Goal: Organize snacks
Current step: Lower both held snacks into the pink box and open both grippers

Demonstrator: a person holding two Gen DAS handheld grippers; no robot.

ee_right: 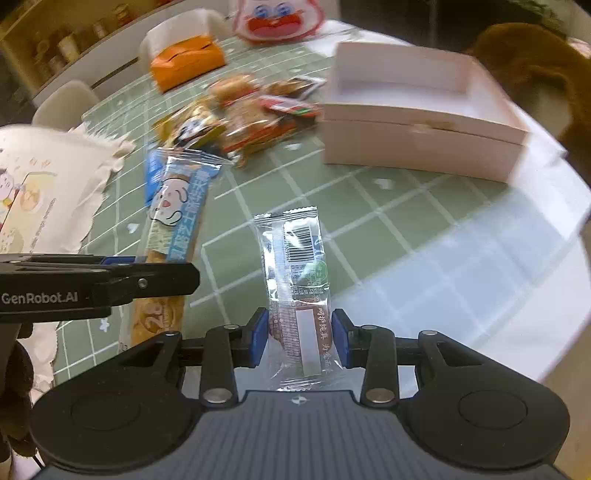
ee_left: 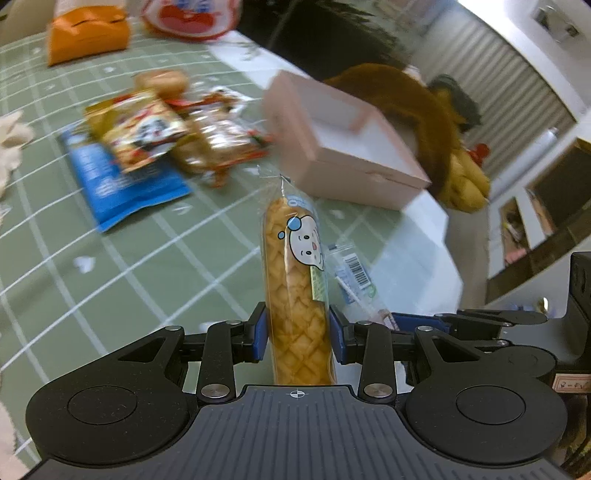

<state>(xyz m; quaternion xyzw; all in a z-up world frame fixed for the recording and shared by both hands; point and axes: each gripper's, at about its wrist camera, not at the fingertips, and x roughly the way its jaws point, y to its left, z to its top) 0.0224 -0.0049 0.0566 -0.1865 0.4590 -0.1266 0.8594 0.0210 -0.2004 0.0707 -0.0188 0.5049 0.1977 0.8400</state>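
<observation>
My left gripper [ee_left: 297, 334] is shut on a long yellow bread stick in a clear wrapper with a cartoon face [ee_left: 295, 280], held above the green checked tablecloth. The same bread stick [ee_right: 173, 229] and the left gripper show in the right wrist view. My right gripper [ee_right: 298, 338] is shut on a clear-wrapped brown snack bar with a barcode [ee_right: 299, 280]; it also shows in the left wrist view [ee_left: 351, 277]. An open pink box [ee_left: 347, 147] [ee_right: 417, 110], empty, stands ahead. A pile of snack packets [ee_left: 155, 125] [ee_right: 243, 110] lies left of it.
A blue packet [ee_left: 122, 181] lies under the pile. An orange tissue box [ee_right: 184, 62] and a red-and-white pouch [ee_right: 277, 18] stand at the back. A brown plush toy [ee_left: 424, 122] sits behind the box. A white printed cloth [ee_right: 44, 184] lies left. The table edge [ee_right: 535, 295] curves at right.
</observation>
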